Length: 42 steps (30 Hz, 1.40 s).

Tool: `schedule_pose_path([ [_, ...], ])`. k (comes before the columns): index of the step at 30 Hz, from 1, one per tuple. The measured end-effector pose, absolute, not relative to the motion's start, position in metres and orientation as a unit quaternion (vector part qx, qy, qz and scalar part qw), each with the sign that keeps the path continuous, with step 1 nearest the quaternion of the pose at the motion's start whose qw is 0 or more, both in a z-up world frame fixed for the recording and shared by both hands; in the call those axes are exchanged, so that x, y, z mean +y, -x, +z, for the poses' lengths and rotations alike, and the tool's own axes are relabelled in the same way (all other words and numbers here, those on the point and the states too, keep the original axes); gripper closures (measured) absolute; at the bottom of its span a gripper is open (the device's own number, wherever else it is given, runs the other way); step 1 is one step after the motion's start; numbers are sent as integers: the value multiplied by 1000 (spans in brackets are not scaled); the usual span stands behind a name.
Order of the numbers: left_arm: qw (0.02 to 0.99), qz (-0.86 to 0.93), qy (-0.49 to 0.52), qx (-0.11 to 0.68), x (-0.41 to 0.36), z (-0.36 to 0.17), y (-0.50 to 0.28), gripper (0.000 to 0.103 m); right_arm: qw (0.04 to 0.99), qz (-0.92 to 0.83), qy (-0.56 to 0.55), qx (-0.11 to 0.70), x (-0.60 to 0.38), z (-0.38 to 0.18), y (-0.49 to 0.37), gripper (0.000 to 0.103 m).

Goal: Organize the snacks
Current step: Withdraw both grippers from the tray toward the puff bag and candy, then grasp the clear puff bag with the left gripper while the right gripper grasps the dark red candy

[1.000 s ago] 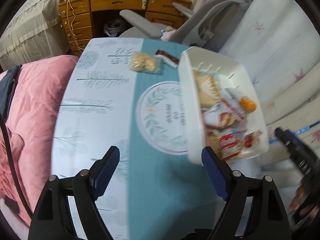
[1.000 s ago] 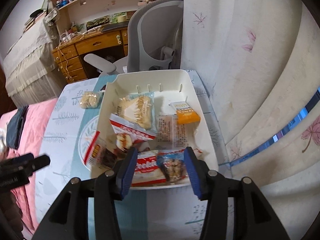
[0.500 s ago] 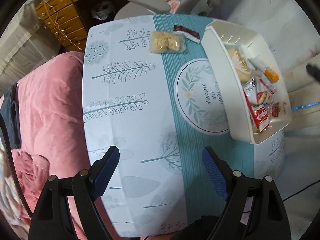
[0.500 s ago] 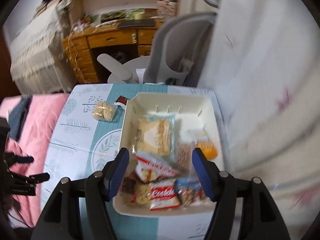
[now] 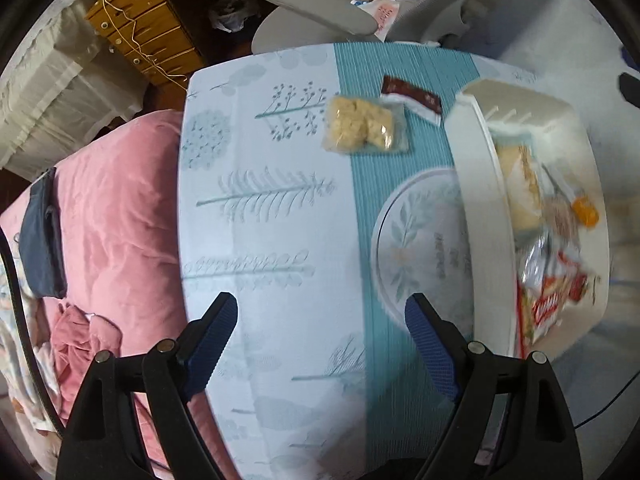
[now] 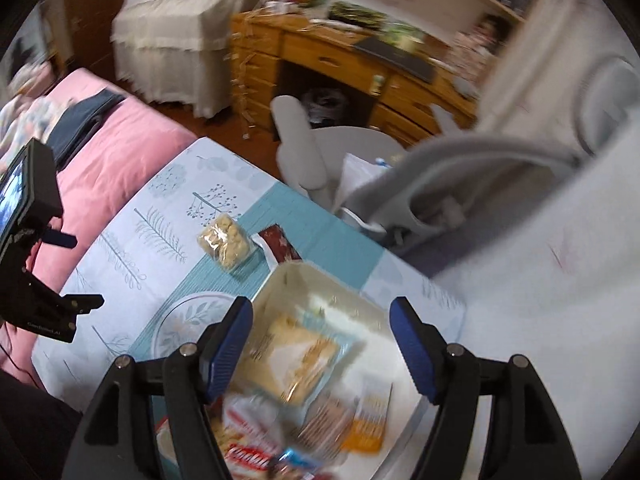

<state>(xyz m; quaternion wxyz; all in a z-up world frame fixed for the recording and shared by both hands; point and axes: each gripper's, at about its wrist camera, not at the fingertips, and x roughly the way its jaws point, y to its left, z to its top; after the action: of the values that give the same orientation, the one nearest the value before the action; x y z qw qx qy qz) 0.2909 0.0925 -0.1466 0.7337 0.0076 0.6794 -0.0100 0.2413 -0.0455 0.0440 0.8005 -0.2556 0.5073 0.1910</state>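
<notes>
A white bin (image 5: pixel 480 184) with several snack packs stands at the table's right side; it also shows in the right wrist view (image 6: pixel 280 284). A clear bag of pale crackers (image 5: pixel 364 130) and a dark red bar wrapper (image 5: pixel 412 98) lie on the teal runner beyond the bin; both show in the right wrist view, the crackers (image 6: pixel 224 242) and the wrapper (image 6: pixel 280 246). My left gripper (image 5: pixel 320 336) is open and empty above the table's near part. My right gripper (image 6: pixel 322 340) is open and empty above the bin.
The table has a leaf-print cloth (image 5: pixel 260 200). A pink bed (image 5: pixel 112 208) lies to the left. A grey office chair (image 6: pixel 440 184) and a wooden desk (image 6: pixel 340 56) stand behind the table. A white curtain (image 6: pixel 560 240) hangs on the right.
My left gripper has come back closer to the table. My right gripper has risen and swung left, away from the bin's front. Both stay open.
</notes>
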Motion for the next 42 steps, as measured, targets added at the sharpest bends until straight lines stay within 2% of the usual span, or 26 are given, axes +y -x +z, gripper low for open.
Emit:
schedule_pose_path([
  [12, 731, 25, 52, 680, 87, -191, -367, 18, 698, 328, 288, 568, -16, -39, -344, 31],
  [24, 728, 16, 92, 679, 86, -243, -415, 18, 621, 368, 279, 633, 6, -127, -376, 31],
  [38, 733, -5, 119, 670, 76, -277, -435, 18, 593, 345, 302, 663, 24, -171, -391, 32],
  [42, 736, -9, 122, 666, 77, -281, -437, 26, 592, 339, 295, 669, 25, -178, -393, 32],
])
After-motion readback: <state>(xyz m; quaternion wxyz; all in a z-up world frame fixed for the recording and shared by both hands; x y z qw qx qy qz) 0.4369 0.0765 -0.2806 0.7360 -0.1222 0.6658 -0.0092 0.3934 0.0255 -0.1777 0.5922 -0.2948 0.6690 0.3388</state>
